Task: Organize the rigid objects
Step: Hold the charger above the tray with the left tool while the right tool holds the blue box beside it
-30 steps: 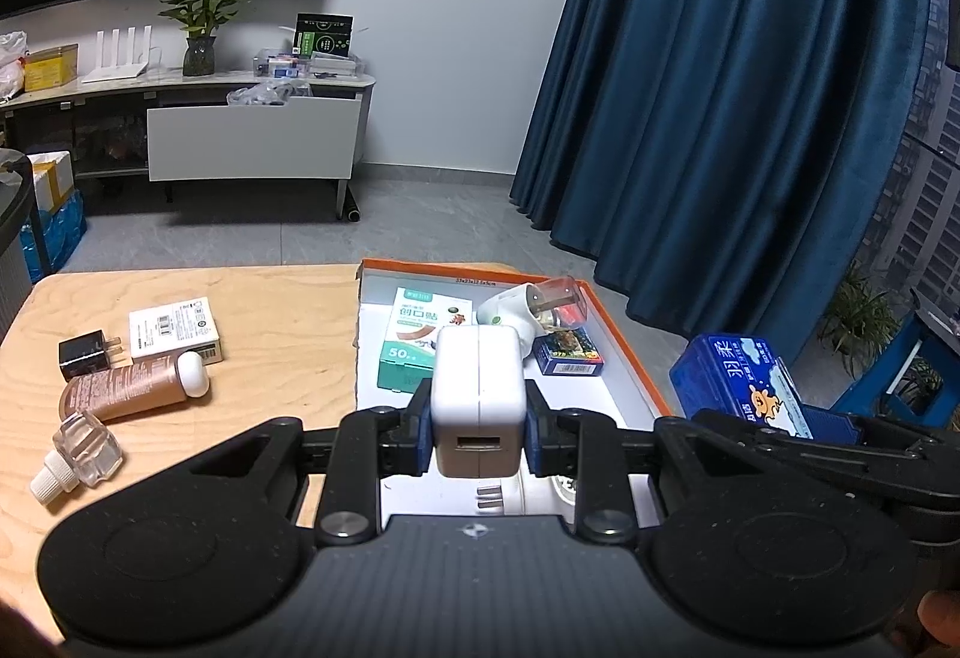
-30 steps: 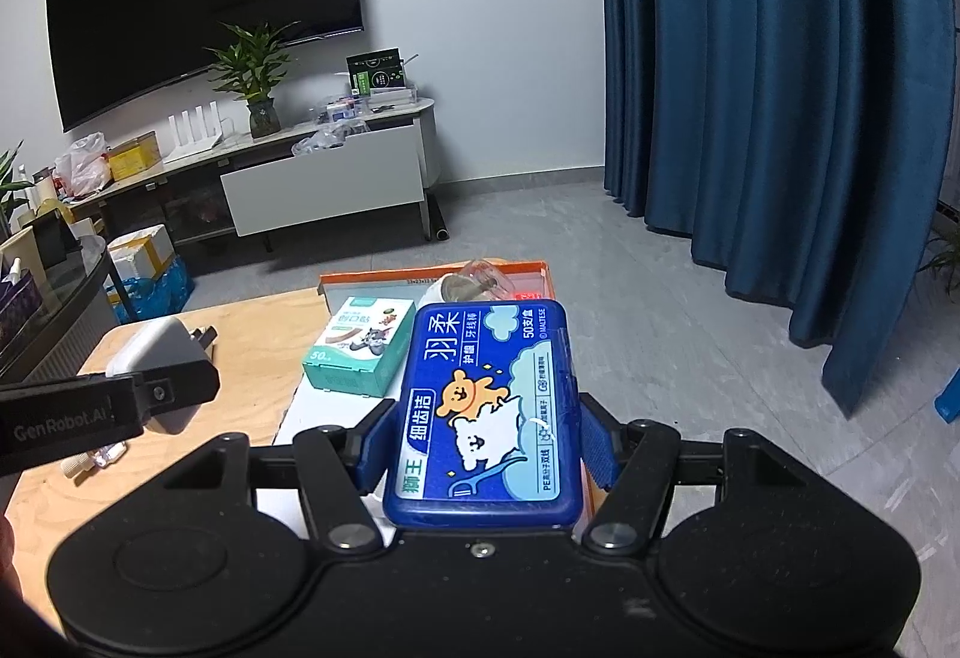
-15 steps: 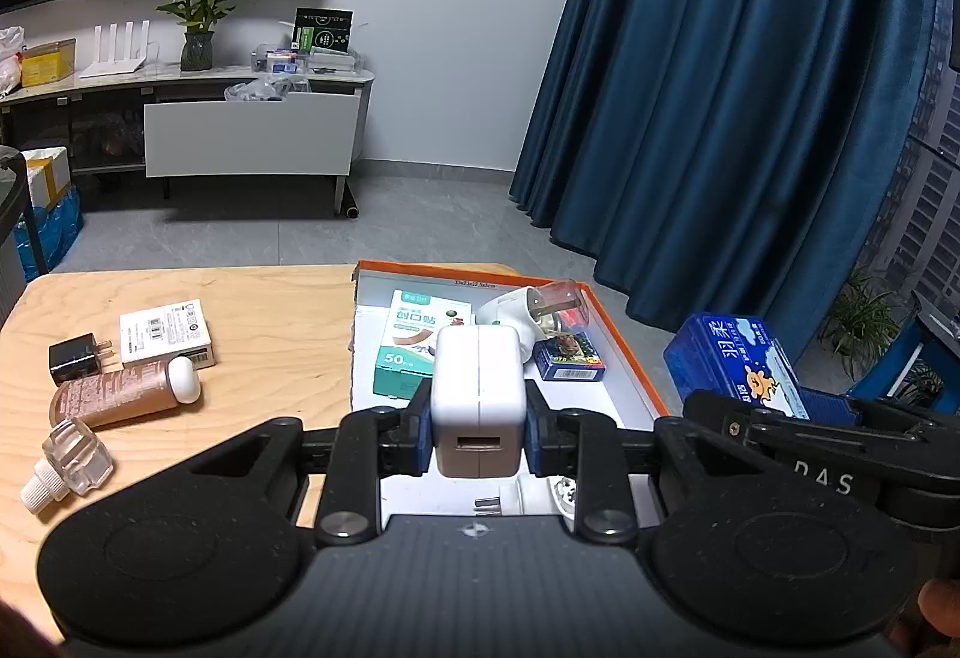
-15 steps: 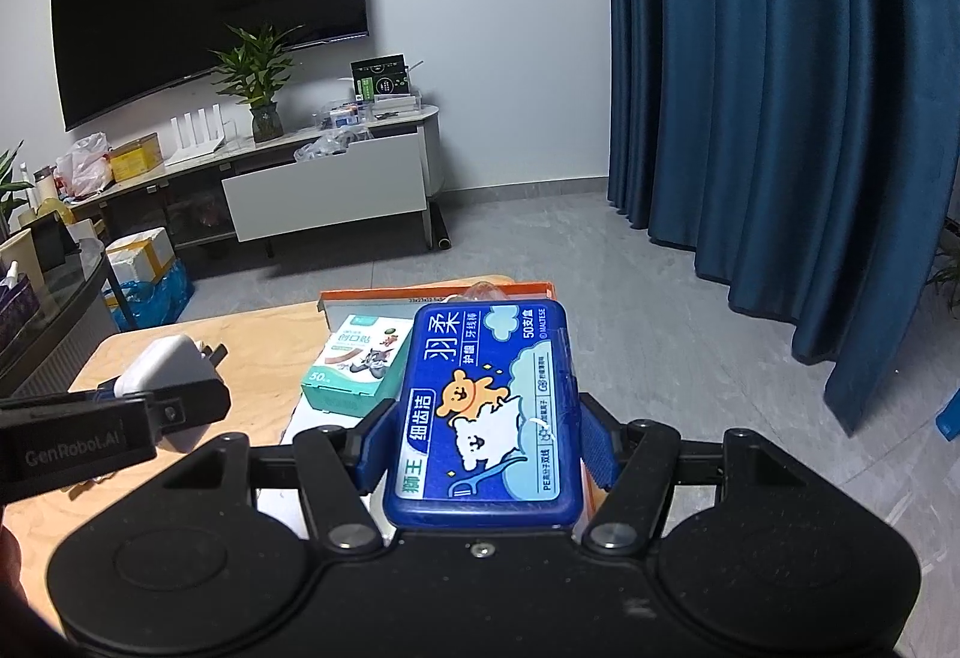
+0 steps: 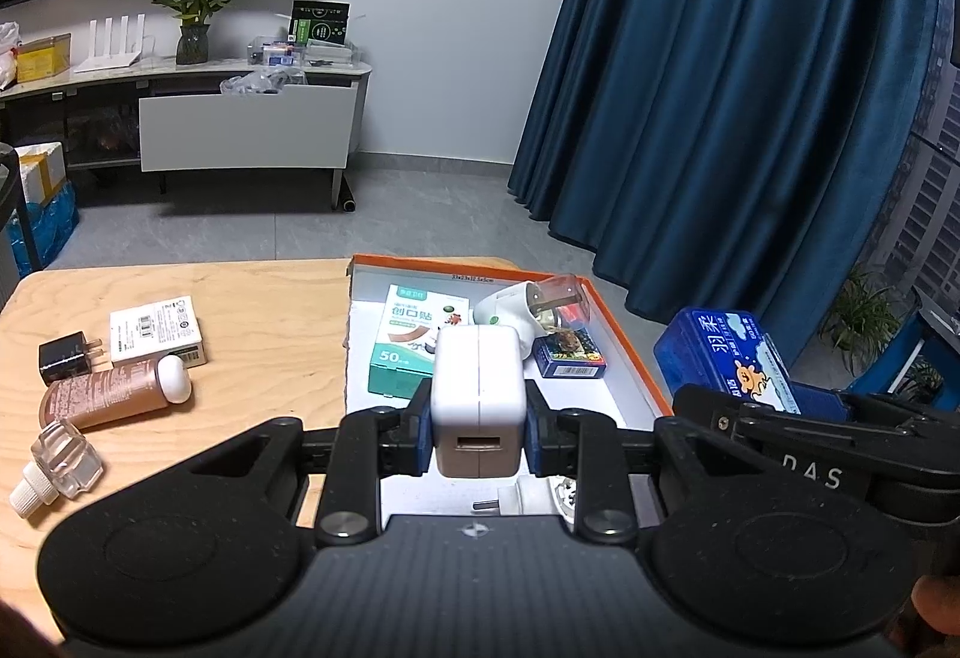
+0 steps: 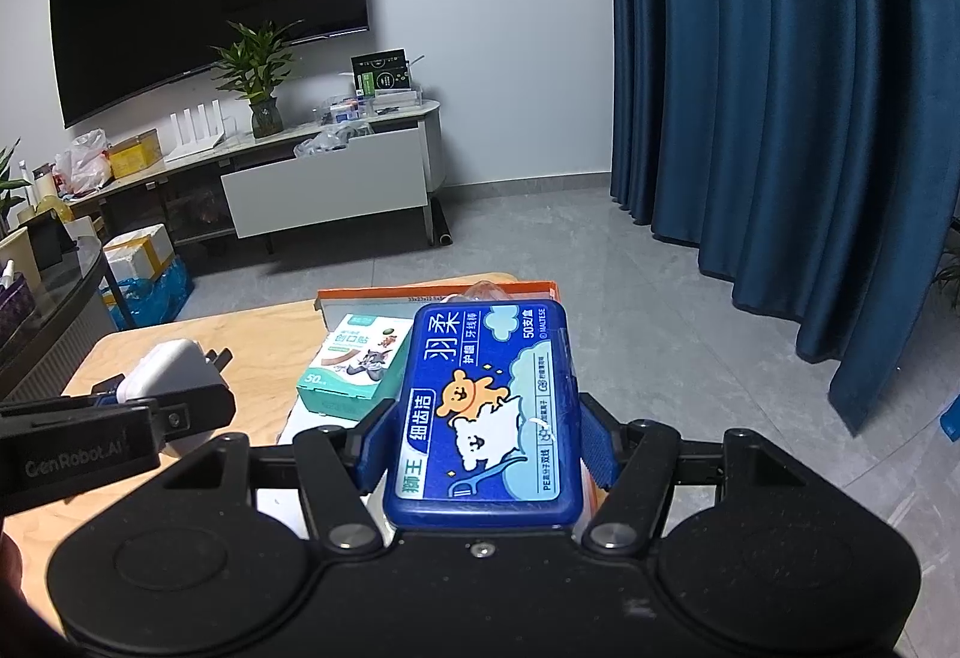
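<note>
Where the left claw (image 5: 478, 421) grips, white charger (image 5: 477, 394).

tray (image 5: 630, 352) near half: bare | far half: green box (image 5: 408, 340), card pack (image 5: 570, 355) block

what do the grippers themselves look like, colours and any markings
Both are matte black with two round discs on a ribbed base, silver screws and blue finger pads. The left gripper reads "GenRobot.AI" along its side; the right gripper shows "DAS". No cables or sleeves visible.
</note>
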Available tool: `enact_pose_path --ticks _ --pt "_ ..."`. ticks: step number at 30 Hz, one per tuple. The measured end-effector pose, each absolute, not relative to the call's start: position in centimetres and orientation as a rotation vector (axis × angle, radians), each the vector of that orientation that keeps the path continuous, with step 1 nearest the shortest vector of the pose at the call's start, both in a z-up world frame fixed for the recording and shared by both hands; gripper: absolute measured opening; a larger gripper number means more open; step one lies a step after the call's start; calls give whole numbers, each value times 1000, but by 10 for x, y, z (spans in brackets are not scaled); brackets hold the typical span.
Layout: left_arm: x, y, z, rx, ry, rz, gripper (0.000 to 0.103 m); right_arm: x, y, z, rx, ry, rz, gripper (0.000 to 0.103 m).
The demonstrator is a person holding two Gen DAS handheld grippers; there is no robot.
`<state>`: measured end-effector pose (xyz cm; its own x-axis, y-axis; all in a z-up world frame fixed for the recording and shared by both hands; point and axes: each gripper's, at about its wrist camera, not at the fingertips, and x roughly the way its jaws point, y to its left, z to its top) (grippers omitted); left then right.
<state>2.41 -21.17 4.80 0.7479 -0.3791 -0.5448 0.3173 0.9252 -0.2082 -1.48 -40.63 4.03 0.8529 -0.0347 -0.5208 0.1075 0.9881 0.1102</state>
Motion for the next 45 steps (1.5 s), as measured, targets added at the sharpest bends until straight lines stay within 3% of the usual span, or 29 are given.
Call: enact_pose_path --ticks 45 --pt "52 -227 39 -83 645 -411 29 9 -408 23 125 572 -71 74"
